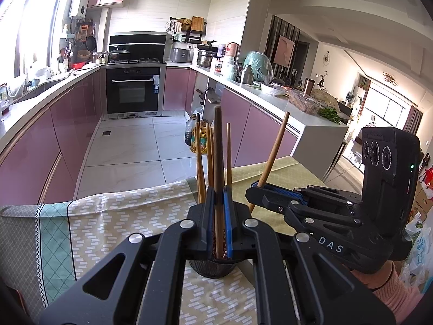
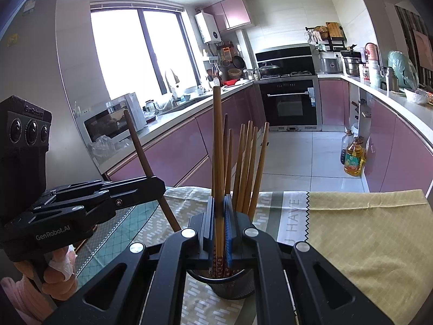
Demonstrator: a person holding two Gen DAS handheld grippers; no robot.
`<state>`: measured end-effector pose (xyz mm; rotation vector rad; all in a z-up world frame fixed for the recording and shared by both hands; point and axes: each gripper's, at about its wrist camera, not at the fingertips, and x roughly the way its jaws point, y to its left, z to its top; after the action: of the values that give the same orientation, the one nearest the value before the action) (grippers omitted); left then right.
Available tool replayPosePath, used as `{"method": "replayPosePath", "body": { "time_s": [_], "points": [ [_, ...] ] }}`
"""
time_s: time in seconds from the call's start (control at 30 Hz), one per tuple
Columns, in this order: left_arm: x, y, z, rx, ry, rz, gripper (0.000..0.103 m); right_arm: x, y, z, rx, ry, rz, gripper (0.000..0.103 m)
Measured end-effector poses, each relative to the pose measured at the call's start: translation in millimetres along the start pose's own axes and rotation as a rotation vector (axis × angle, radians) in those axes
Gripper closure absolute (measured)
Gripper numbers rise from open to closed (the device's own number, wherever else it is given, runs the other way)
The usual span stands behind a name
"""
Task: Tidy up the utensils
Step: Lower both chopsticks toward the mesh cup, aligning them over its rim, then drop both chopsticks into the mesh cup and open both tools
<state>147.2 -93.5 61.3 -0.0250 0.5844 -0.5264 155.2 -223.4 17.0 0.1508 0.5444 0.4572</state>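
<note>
In the left wrist view, the left gripper (image 1: 218, 203) sits at lower centre with its jaws pressed on a dark chopstick (image 1: 218, 157) that stands upright, its lower end down in a black mesh cup (image 1: 213, 269) directly under the fingers. More chopsticks (image 1: 201, 159) rise just behind. At right centre the right gripper (image 1: 257, 189) pinches another chopstick (image 1: 273, 157) that leans to the upper right; the letters "DAS" show on its body. The cup stands on a patterned cloth (image 1: 108, 222).

In the right wrist view, the right gripper (image 2: 219, 211) at lower centre clamps a tall light chopstick (image 2: 217, 149) above the mesh cup (image 2: 232, 287), a bundle of chopsticks (image 2: 249, 162) just to the right. At left the left gripper (image 2: 159, 187) grips a slanted dark chopstick (image 2: 140, 149); it reads "GenRobot.AI" and "GenRobot". The cloth (image 2: 351, 230) shows "HAVE".
</note>
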Motion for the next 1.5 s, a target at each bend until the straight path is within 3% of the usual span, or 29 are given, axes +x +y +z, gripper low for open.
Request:
{"method": "replayPosePath", "body": {
  "time_s": [0.73, 0.87, 1.07, 1.3, 1.5],
  "points": [
    [46.2, 11.8, -1.2, -0.011, 0.075, 0.026, 0.095, 16.0, -10.7, 0.9, 0.013, 0.028, -0.032, 0.094],
    [46.6, 12.1, -9.4, 0.005, 0.073, 0.027, 0.088, 15.0, -13.2, -3.4, 0.018, 0.03, -0.035, 0.09],
    [41.7, 15.6, -23.2, 0.001, 0.066, 0.028, 0.086, 9.9, -15.4, -11.0, 0.027, 0.036, -0.037, 0.09],
    [31.0, 20.7, -36.0, 0.009, 0.04, 0.021, 0.079, -1.6, -8.4, -19.7, 0.033, 0.024, -0.035, 0.071],
    [34.3, 26.1, -39.4, -0.006, 0.051, 0.028, 0.079, -6.1, -7.2, -30.5, 0.044, 0.034, -0.025, 0.07]
  ]
}}
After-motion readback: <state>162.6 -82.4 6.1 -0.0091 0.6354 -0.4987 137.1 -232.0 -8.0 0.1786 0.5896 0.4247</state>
